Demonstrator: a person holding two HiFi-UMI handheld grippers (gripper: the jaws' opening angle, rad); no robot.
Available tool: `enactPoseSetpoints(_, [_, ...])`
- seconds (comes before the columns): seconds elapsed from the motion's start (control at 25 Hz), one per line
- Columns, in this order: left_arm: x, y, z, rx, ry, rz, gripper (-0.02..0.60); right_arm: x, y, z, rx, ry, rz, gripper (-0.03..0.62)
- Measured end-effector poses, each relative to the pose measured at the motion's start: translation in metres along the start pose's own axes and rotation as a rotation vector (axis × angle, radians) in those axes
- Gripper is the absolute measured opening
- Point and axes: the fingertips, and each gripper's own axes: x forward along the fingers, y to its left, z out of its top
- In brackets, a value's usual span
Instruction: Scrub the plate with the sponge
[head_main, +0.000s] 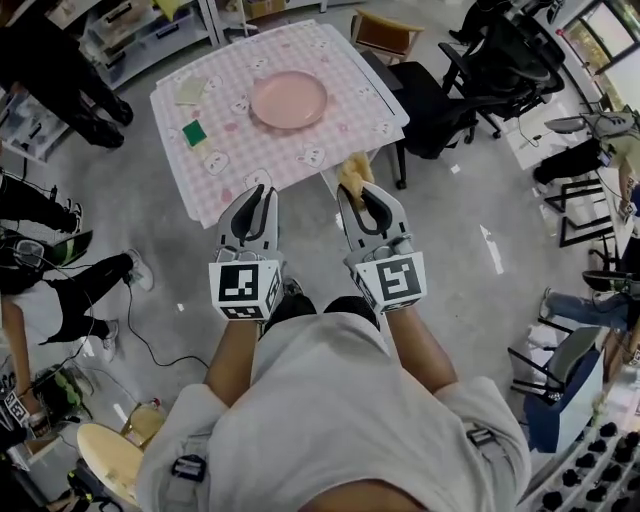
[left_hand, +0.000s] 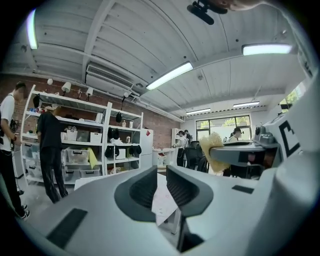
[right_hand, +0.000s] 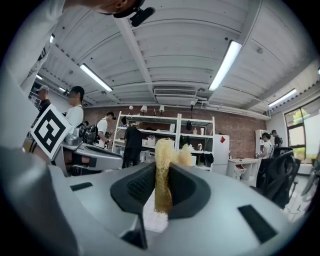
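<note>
The right gripper view is showing the right claw (right_hand: 162, 175) pinching a yellow porous sponge (right_hand: 161, 155). The left gripper view is showing the left claw (left_hand: 161, 185) narrowly parted, with nothing between its jaws. Only the head view is showing the round pink plate (head_main: 288, 99), which is lying on the pink checked worktop (head_main: 230, 170), far beyond both claws, with cloth showing on every side of it. The claws are partly hiding the worktop's near edge.

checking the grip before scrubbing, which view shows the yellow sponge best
Right gripper view: the yellow sponge sits pinched between the right gripper's jaws, dead centre. Head view shows only its tip beyond the jaws; left gripper view catches it small, from the side.
</note>
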Motion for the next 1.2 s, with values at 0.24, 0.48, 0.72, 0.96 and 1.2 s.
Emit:
enactPoseSetpoints(0.24, [0.046,0.033,-0.006,-0.033,0.031,-0.029,0.067,0.055,-0.015,-0.008,-0.006,0.033,-0.007,0.063])
enactPoseSetpoints(0.48, [0.104,0.060,-0.022,-0.041,0.062,-0.017,0.069,0.116,-0.045,-0.029,0.018,0.033,0.009,0.063])
enactPoseSetpoints(0.72, [0.177,0.101,-0.031,-0.034,0.099,0.060,0.067,0.194,-0.094,-0.048,0.038,0.021,0.075,0.063])
enactPoseSetpoints(0.96, [0.264,0.145,-0.046,-0.118,0.186,0.127,0.069,0.284,-0.147,-0.058,0.057,0.041,0.176,0.063])
enactPoseSetpoints(1.2, [0.312,0.183,-0.109,-0.231,0.341,0.215,0.071,0.346,-0.169,-0.103,0.096,0.105,0.292,0.063])
